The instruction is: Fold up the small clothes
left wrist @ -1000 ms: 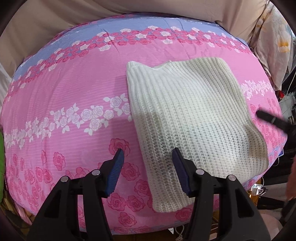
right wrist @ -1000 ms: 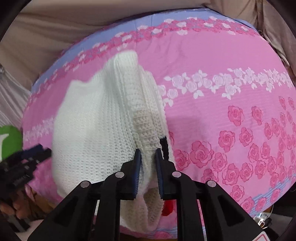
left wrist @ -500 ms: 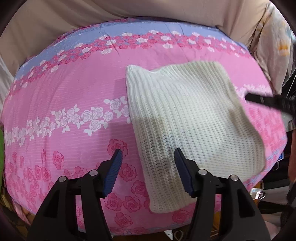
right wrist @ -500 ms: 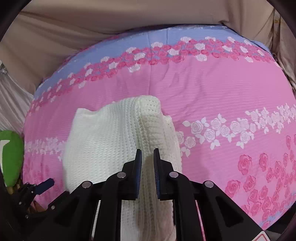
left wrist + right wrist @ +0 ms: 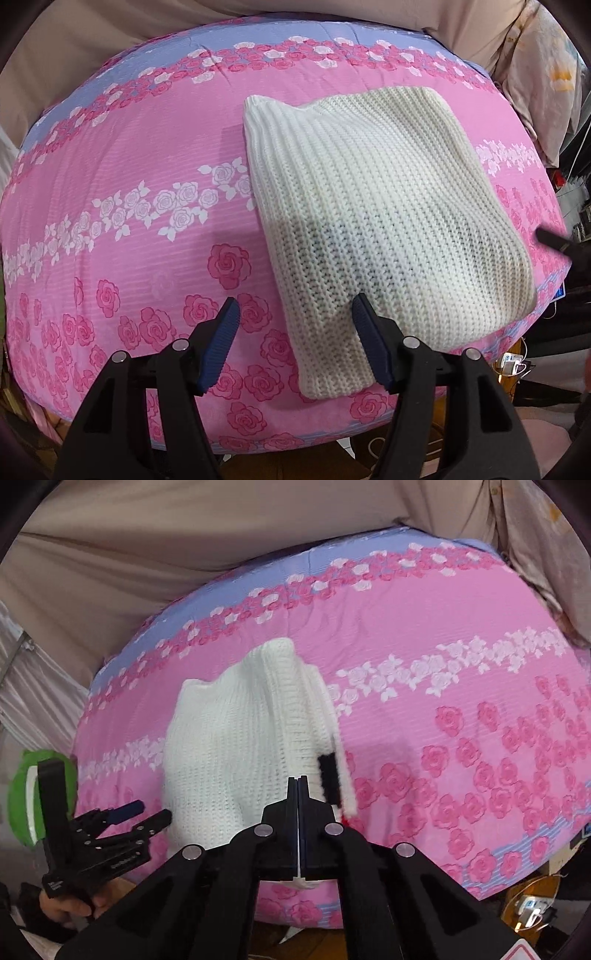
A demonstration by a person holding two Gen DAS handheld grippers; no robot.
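The left gripper [image 5: 295, 321] is wide open and holds nothing. Its blue pads [image 5: 221, 343] sit far apart. The right-side pad is over the near edge of the white knit cloth [image 5: 373, 221], but I cannot tell if it touches. The other pad is over the pink rose blanket [image 5: 122, 177].

The white knit cloth lies folded on the blanket, in front of the left gripper and a bit to its right. It reaches from close by the pads out toward the blue strip of the blanket.

The right gripper [image 5: 298, 786] is shut tight, with its two fingers pressed together. A thin bit of white shows low between them, but I cannot tell if it is cloth. The white knit cloth [image 5: 236, 746] sits just ahead of it and a bit to the left. A raised fold runs straight away from the tips. A small black tag [image 5: 328, 775] sits on the cloth, just right of the tips.

Past the blanket hangs a tan cloth wall [image 5: 184, 535].
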